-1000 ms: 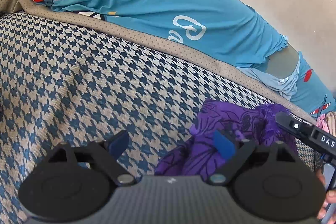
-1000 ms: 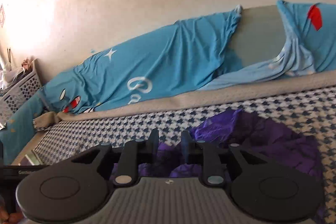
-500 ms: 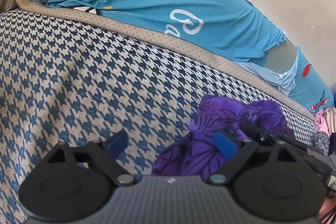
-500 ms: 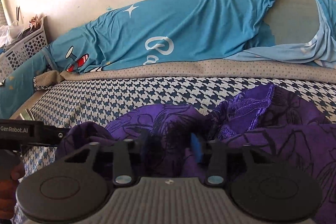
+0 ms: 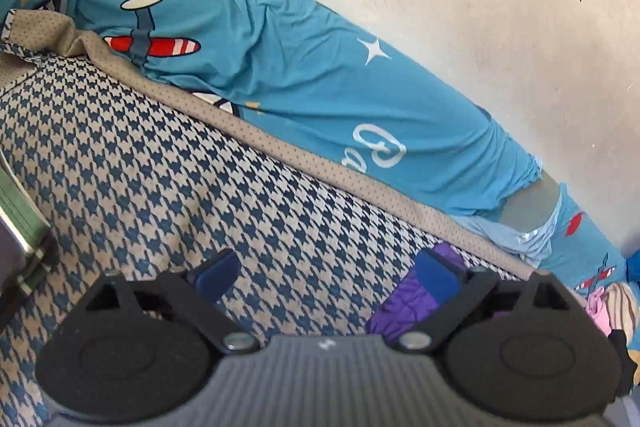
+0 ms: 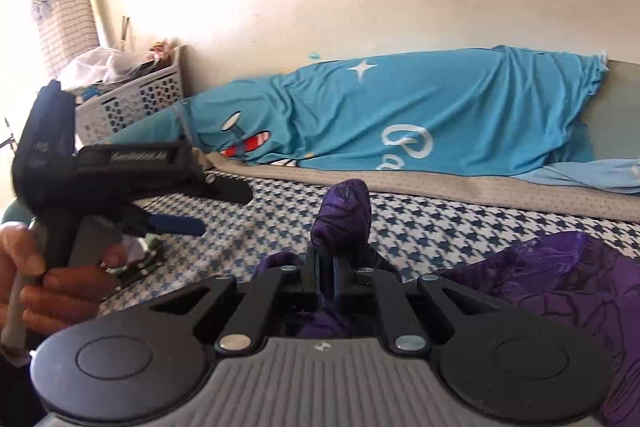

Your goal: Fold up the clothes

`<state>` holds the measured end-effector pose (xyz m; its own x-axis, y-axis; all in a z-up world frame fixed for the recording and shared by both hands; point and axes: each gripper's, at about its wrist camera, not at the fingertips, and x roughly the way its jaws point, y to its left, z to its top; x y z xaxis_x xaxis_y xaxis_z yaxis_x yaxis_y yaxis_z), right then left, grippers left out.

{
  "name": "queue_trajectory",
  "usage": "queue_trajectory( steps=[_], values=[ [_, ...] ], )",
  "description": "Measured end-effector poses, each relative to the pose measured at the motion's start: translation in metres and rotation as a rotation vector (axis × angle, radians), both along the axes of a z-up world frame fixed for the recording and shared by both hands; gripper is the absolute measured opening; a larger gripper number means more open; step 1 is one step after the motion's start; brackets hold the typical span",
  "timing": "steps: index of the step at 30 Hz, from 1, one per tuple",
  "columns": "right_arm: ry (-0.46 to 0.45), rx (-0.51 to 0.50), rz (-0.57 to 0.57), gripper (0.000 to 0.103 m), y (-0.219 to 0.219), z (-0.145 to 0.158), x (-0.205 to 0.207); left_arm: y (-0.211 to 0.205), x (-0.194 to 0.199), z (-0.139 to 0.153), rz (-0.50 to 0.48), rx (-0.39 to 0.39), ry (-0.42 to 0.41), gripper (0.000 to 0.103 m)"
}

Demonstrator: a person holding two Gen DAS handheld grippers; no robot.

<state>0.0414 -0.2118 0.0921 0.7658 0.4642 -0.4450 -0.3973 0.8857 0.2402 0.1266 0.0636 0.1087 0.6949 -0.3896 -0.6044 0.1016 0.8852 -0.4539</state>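
Observation:
A crumpled purple garment (image 6: 560, 279) lies on the houndstooth bedcover (image 5: 140, 167). My right gripper (image 6: 330, 259) is shut on a fold of it, and a bunched purple tip (image 6: 344, 215) sticks up past the fingers. My left gripper (image 5: 326, 273) hovers over the bedcover with its jaws opening and nothing between them. Only an edge of the garment (image 5: 404, 303) shows behind its right finger. In the right wrist view the left gripper (image 6: 208, 209) is off to the left, held by a hand (image 6: 60, 283), clear of the garment.
A blue sheet with plane prints (image 5: 320, 87) covers a long bolster along the wall. A white laundry basket (image 6: 136, 103) stands at the bed's far left corner. Other clothes (image 5: 612, 303) are piled at the right edge. A green object (image 5: 16, 211) sits at the bed's left edge.
My right gripper closed on the purple garment and raised a fold. My left gripper rose and swung left away from the garment, its jaws a little wider.

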Motion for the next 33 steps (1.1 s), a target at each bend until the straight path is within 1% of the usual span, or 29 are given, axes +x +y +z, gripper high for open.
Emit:
queue_trajectory(
  steps=[3, 6, 11, 12, 13, 16, 20, 25, 27, 28, 30, 31, 33],
  values=[
    [-0.002, -0.030, 0.076, 0.008, 0.019, 0.003, -0.018, 0.007, -0.005, 0.010, 0.005, -0.008, -0.017, 0.096],
    [-0.002, -0.064, 0.130, 0.008, 0.035, 0.001, -0.035, 0.004, -0.013, 0.014, -0.017, 0.004, -0.027, 0.096],
    [0.022, -0.103, 0.210, 0.008, 0.054, -0.006, -0.056, -0.013, -0.026, 0.014, -0.088, 0.043, -0.033, 0.097],
    [0.026, -0.115, 0.231, 0.008, 0.057, -0.008, -0.060, -0.016, -0.028, 0.014, -0.102, 0.048, -0.031, 0.099],
    [0.031, -0.130, 0.254, 0.008, 0.061, -0.009, -0.064, -0.020, -0.029, 0.014, -0.119, 0.050, -0.026, 0.102],
    [0.055, -0.170, 0.325, 0.008, 0.068, -0.016, -0.076, -0.030, -0.031, 0.007, -0.157, 0.056, 0.000, 0.103],
    [0.091, -0.197, 0.399, 0.008, 0.074, -0.027, -0.095, -0.045, -0.029, -0.009, -0.207, 0.079, 0.074, 0.103],
    [0.126, -0.185, 0.476, 0.008, 0.076, -0.033, -0.108, -0.059, -0.029, -0.033, -0.251, 0.109, 0.163, 0.103],
    [0.132, -0.179, 0.499, 0.008, 0.077, -0.033, -0.112, -0.066, -0.031, -0.044, -0.283, 0.128, 0.198, 0.103],
    [0.130, -0.181, 0.501, 0.008, 0.076, -0.033, -0.113, -0.071, -0.032, -0.051, -0.296, 0.155, 0.222, 0.103],
    [0.131, -0.183, 0.502, 0.012, 0.072, -0.031, -0.113, -0.075, -0.034, -0.065, -0.304, 0.179, 0.272, 0.103],
    [0.130, -0.182, 0.497, 0.012, 0.068, -0.029, -0.112, -0.077, -0.035, -0.071, -0.307, 0.190, 0.297, 0.103],
    [0.124, -0.171, 0.476, 0.012, 0.060, -0.023, -0.111, -0.080, -0.039, -0.079, -0.317, 0.209, 0.317, 0.103]
  ],
)
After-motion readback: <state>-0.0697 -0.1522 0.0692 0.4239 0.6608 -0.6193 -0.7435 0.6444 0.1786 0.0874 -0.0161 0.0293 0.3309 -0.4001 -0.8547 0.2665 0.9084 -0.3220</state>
